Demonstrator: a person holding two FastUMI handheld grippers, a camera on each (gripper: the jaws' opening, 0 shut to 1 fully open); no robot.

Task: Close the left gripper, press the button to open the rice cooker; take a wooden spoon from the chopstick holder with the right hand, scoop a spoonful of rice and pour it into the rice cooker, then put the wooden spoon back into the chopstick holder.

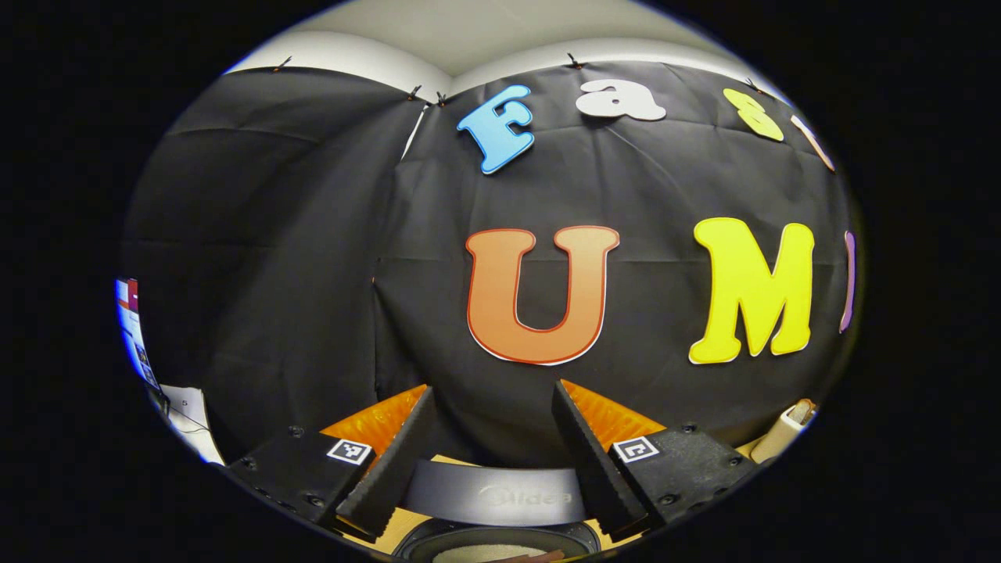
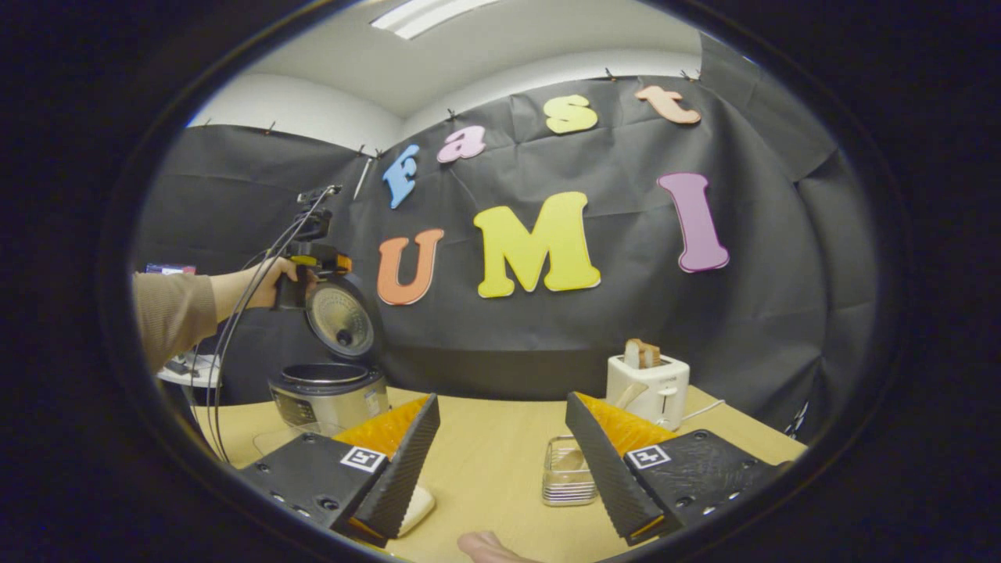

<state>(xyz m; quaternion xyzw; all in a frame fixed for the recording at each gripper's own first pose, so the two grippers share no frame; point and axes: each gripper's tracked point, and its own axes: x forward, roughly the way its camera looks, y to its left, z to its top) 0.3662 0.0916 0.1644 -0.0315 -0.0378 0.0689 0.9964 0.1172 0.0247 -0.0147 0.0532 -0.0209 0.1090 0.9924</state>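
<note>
In the right gripper view the rice cooker (image 2: pixel 328 395) stands at the table's left with its lid (image 2: pixel 340 317) swung up. A hand holds my left gripper (image 2: pixel 313 262) just above that lid. In the left gripper view my left gripper (image 1: pixel 493 389) is open, and the cooker's grey lid edge (image 1: pixel 493 493) lies between and below its fingers, over a dark round rim (image 1: pixel 438 543). My right gripper (image 2: pixel 502 399) is open and holds nothing, low over the table. Behind its right finger, a wooden spoon handle (image 2: pixel 628 393) leans out of a clear holder (image 2: pixel 565 469).
A white toaster (image 2: pixel 649 387) with bread in it stands at the back right, its cord trailing right. A pale object (image 2: pixel 418 507) lies under my right gripper's left finger. Cables hang from the left gripper down past a sleeve (image 2: pixel 168 313). The wooden table (image 2: pixel 493 461) runs between cooker and holder.
</note>
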